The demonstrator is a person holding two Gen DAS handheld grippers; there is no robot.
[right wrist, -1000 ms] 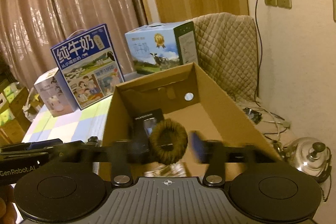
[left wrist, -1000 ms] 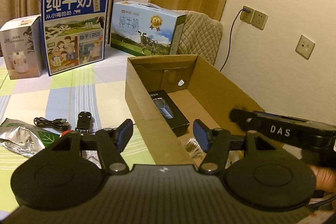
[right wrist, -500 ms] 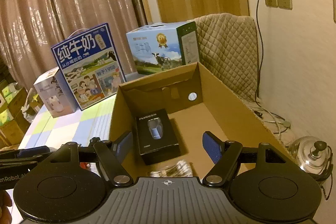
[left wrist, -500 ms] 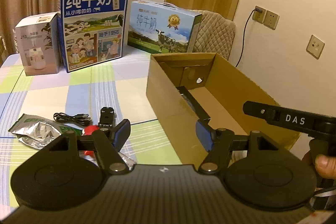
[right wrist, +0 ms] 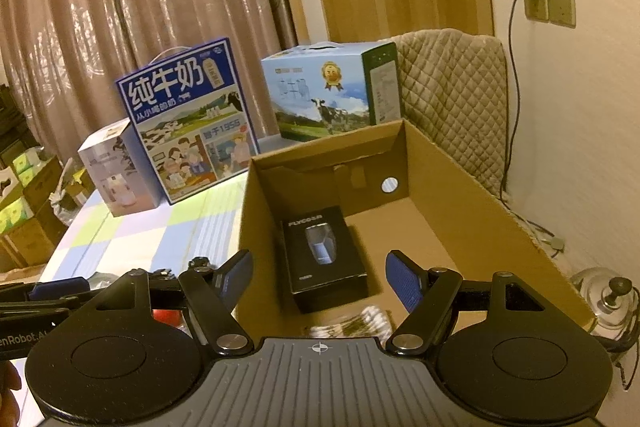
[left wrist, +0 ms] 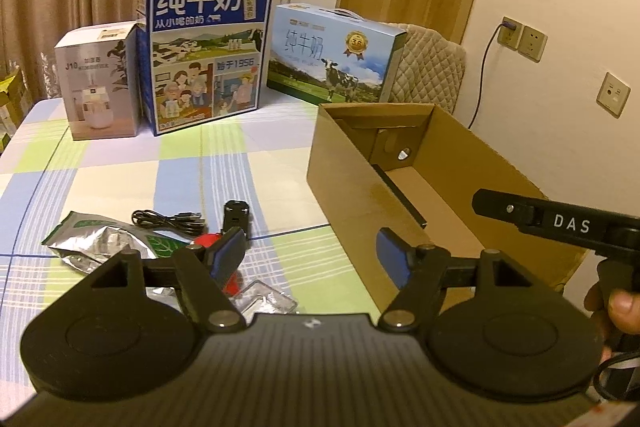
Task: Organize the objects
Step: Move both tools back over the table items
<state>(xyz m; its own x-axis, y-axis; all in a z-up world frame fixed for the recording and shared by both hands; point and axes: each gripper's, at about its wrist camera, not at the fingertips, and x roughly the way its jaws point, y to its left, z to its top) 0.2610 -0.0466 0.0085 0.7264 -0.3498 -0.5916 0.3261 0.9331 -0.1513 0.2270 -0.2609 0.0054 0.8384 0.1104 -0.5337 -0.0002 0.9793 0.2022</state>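
Both tools empty, jaws apart. Left tool (left wrist: 310,253) nearer loose items: red round object (left wrist: 208,239), possibly cap, just ahead-left on checked worktop (left wrist: 120,167). Right tool (right wrist: 319,277) over open brown cardboard box (right wrist: 460,195), black carton (right wrist: 324,255) inside.

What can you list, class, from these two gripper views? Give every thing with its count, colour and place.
Cardboard box: one, brown, open, table's right side.
Black product box: one, inside the cardboard box.
Milk cartons: two, blue, table's far edge.
White box: one, left of the cartons.
Foil pouch: one, silver-green, on the tablecloth.
Cable: one, black, beside the pouch.
Kettle: one, silver, right of the table.
Left gripper: fingers open, empty.
Right gripper: fingers open, empty, over the box.
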